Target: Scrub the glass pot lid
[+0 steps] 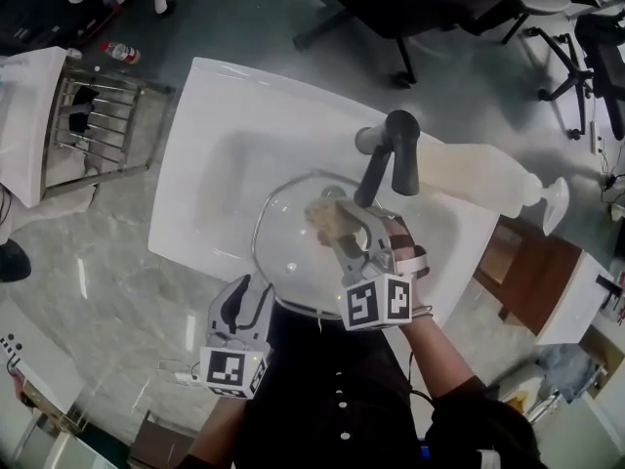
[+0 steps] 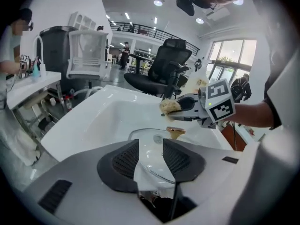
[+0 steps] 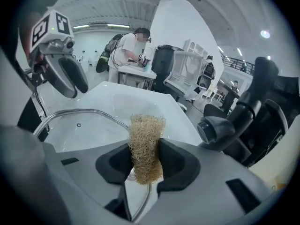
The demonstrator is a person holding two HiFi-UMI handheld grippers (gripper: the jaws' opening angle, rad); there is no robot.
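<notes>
1. Grey marbled floor surrounds a white sink [image 1: 220, 154] in the head view. A black faucet [image 1: 393, 159] stands at the sink's far rim, a pale bottle [image 1: 479, 179] lies beside it, and a metal rack [image 1: 93, 125] sits off to the left. We see the glass pot lid [image 1: 293, 257] lying in the basin, toward the near edge. Our left gripper [image 1: 249, 296] is at the lid's near rim. Our right gripper [image 1: 337, 225] is over the lid's far part, carrying a loofah scrubber [image 1: 327, 213].
2. From the left gripper view, we find this gripper's jaws standing apart. The lid's rim runs between the pads [image 2: 126, 158], and they do not pinch it. Beyond them is the lid's brown knob [image 2: 176, 133]. The right gripper holds the scrubber just above the knob, with a gap between the two. A black office chair [image 2: 164, 69] stands behind the sink.
3. From the right gripper view, we see these jaws closed on the scrubber [image 3: 146, 142], which stands upright and is squeezed between the pads. The lid's metal rim [image 3: 84, 111] curves away to the left below it. The left gripper appears at the upper left and the faucet at the right. A person [image 3: 129, 48] stands at a counter in the background.
</notes>
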